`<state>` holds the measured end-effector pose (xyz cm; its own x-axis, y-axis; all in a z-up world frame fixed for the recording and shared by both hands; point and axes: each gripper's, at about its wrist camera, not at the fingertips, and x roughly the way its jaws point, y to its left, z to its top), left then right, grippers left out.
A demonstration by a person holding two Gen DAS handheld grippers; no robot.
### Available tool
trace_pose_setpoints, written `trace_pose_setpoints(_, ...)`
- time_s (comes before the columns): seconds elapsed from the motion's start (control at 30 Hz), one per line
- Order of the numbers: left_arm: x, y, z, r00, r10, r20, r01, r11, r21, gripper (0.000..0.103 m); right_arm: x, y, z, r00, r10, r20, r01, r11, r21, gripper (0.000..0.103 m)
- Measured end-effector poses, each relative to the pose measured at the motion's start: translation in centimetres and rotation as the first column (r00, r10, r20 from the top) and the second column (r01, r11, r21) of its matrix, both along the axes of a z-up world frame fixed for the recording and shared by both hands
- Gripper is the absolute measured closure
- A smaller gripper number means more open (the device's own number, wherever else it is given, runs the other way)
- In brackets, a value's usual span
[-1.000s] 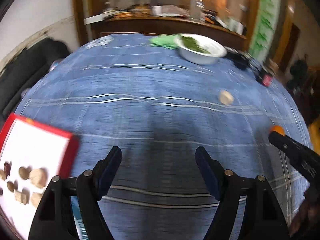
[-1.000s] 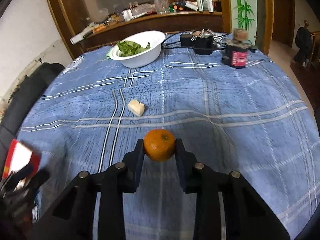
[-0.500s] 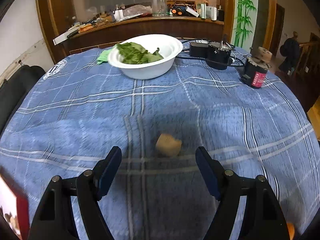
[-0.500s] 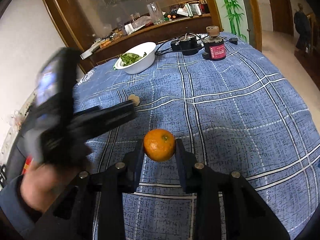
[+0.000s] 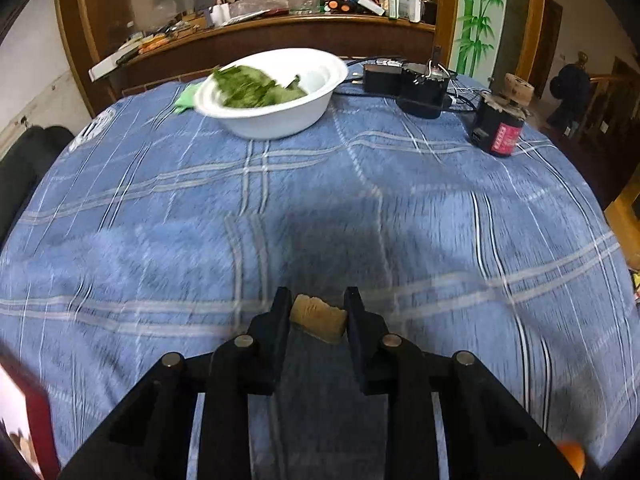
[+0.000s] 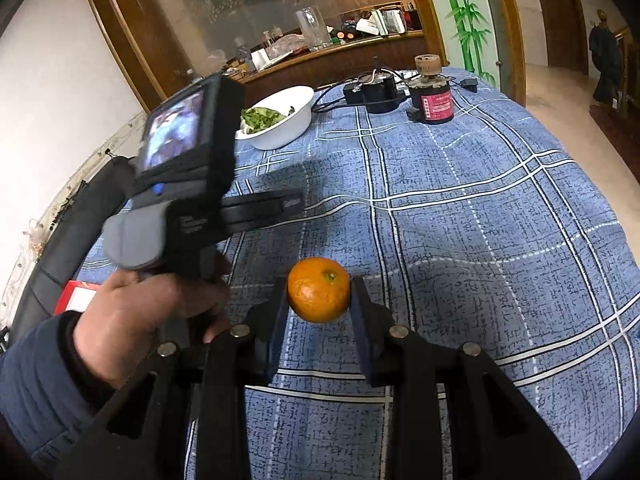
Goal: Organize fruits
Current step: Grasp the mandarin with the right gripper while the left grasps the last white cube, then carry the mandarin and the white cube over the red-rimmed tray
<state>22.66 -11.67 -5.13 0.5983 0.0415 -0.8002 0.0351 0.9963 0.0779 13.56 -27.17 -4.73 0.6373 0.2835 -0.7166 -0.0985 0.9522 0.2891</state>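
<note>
My left gripper (image 5: 318, 308) is shut on a small tan chunk of fruit (image 5: 319, 319), which sits between both fingers just above the blue checked tablecloth (image 5: 360, 208). My right gripper (image 6: 319, 296) is shut on an orange (image 6: 319, 289) and holds it above the cloth. The left gripper's body and the hand holding it (image 6: 160, 292) show at the left of the right wrist view; its fingertips are hidden there. The orange shows at the bottom right corner of the left wrist view (image 5: 570, 454).
A white bowl of green leaves (image 5: 272, 98) stands at the table's far side, with black adapters and cables (image 5: 408, 84) and a black-and-red jar (image 5: 500, 128) to its right. A red-rimmed white tray (image 5: 24, 420) lies at the near left. A wooden cabinet stands behind.
My left gripper swung right from the tray towards the tan chunk, moved in and closed on it. My right gripper kept the orange and drifted back and up a little.
</note>
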Motion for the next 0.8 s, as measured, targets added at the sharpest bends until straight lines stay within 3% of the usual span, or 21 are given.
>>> trace_pose_setpoints(0.33,-9.7,4.2,3.0,0.999,0.034,0.018,-0.034,0.999,-0.021,0.077,-2.8,2.3,1.4,1.000,0.011,0.019,-0.010,0.999,-0.047,0.071)
trace_pose_setpoints(0.8,-21.2,11.5,4.3,0.995,0.080,0.055,-0.074,0.993,-0.096,0.077,-9.5,8.8,3.8,0.994,0.082,0.076,-0.077,0.995,-0.069,0.071)
